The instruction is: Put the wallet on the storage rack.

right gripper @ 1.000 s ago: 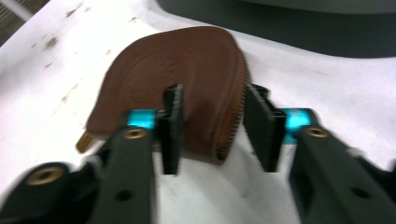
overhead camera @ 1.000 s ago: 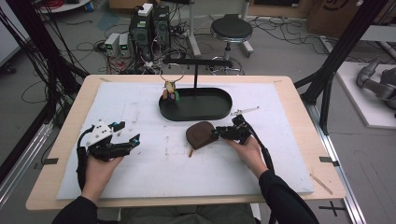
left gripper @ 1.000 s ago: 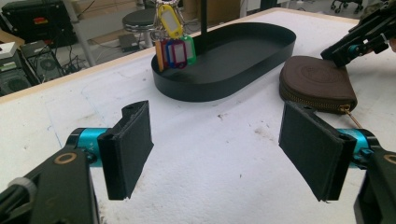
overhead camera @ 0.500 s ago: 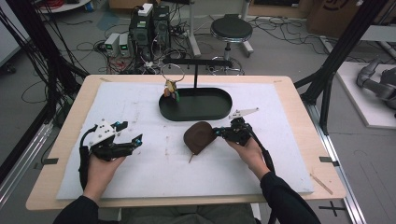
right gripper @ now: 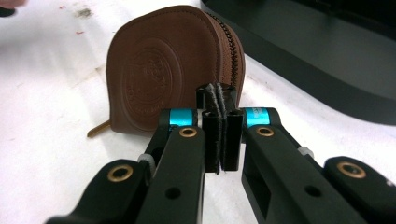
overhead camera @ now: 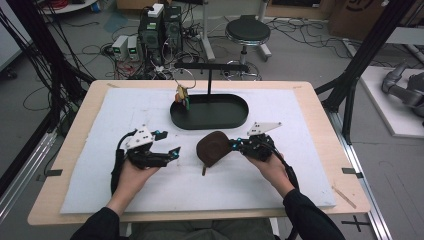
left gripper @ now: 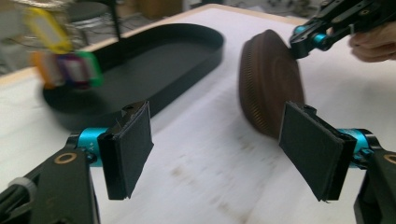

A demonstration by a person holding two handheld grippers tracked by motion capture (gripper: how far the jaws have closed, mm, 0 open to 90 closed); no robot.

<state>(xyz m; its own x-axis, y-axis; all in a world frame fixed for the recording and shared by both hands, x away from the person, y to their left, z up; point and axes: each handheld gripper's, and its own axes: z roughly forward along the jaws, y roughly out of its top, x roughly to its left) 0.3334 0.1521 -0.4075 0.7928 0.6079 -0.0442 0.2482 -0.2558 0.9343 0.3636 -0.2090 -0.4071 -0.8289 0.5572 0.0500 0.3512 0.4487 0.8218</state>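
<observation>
Counter first: it carries a white mat, and at twelve o'clock on it sits a long black oval tray with a T-shaped stand rising from it; a ring of coloured key tags hangs from the stand's left end, over the tray's nine o'clock rim. Centre of the mat, just toward six o'clock from the tray, stands the brown leather zip pouch, tipped up on its edge with a tan pull tab trailing toward six. The right gripper meets the pouch at its three o'clock side; in the right gripper view its fingers are pressed together on the pouch's zipped edge, seemingly pinching a fold or the zip pull, though exactly which is hidden. The left gripper waits at nine o'clock of the pouch, apart from it, its fingers spread wide and aimed at the pouch.

My judgement: the step in hand is steadying the pouch for opening. Next, the left gripper should close in and clamp the leather body so the right can draw the zip along.
</observation>
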